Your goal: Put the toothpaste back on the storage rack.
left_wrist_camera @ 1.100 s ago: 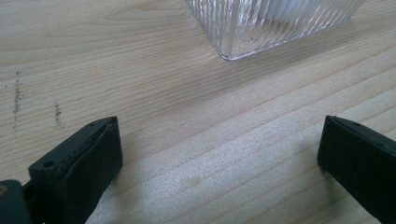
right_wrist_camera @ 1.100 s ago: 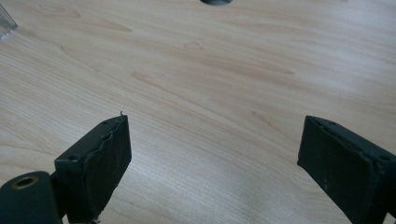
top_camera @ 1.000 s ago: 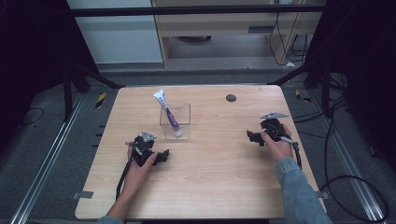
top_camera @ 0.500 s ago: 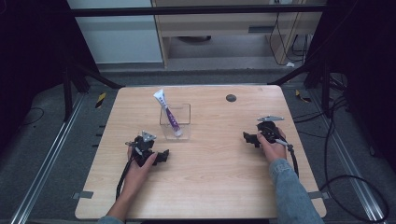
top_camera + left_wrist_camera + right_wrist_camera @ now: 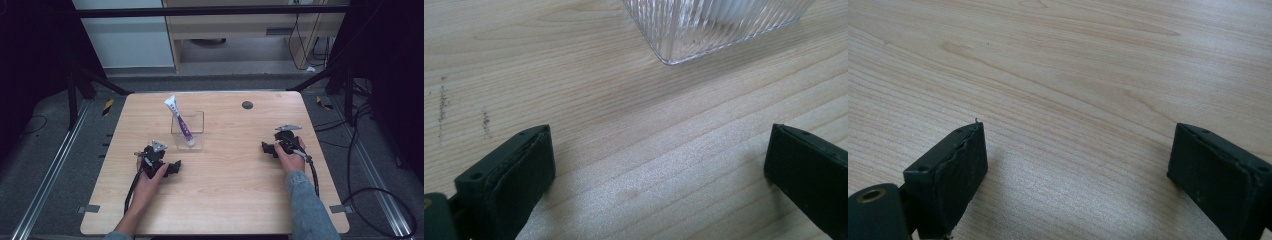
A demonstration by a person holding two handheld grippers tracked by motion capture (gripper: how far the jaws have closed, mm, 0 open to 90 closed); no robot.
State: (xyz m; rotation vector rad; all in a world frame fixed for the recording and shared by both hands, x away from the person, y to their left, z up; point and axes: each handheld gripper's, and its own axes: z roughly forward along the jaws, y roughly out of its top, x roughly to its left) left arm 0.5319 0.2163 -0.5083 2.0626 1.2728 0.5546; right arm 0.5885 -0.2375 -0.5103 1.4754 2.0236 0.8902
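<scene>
Two hands rest on one wooden table (image 5: 225, 200), each holding one black gripper. Left gripper (image 5: 167, 167) lies near the table's front left, jaws spread wide with nothing between them. Right gripper (image 5: 270, 147) sits well apart at the right, jaws equally wide and empty. Farther back, just beyond the left gripper, one clear container (image 5: 189, 131) holds one white-and-purple tube (image 5: 180, 121), leaning. One dark round spot (image 5: 247, 105) lies near the far edge.

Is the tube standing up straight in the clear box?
No, tilted: the tube leans in the clear box, its white end poking past the rim.
</scene>
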